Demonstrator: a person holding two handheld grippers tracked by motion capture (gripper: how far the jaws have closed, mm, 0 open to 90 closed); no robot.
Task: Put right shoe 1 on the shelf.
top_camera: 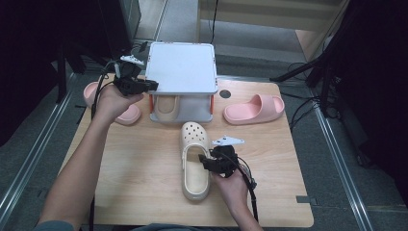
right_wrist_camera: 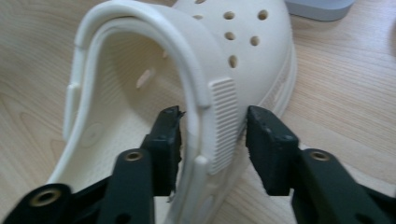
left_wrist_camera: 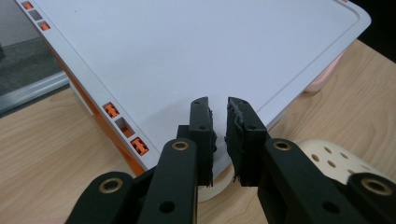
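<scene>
While two pink slides point(top_camera: 254, 109) flank rack point(top_camera: 182, 67), two cream clogs point(top_camera: 195, 161) (one shelved).

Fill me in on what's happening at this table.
A person works two handheld grippers over a wooden table. The right gripper straddles the side wall of a cream clog, jaws not yet pressing. The left gripper, jaws nearly together and empty, hovers by the grey shoe rack, where another cream clog sits underneath. Two pink slides lie alongside.

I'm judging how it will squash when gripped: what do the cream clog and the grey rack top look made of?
The cream clog looks like soft moulded foam resin, matte, with punched holes and a ribbed side patch. The grey rack top looks like hard moulded plastic, smooth satin, with a raised rim and orange clips.
</scene>
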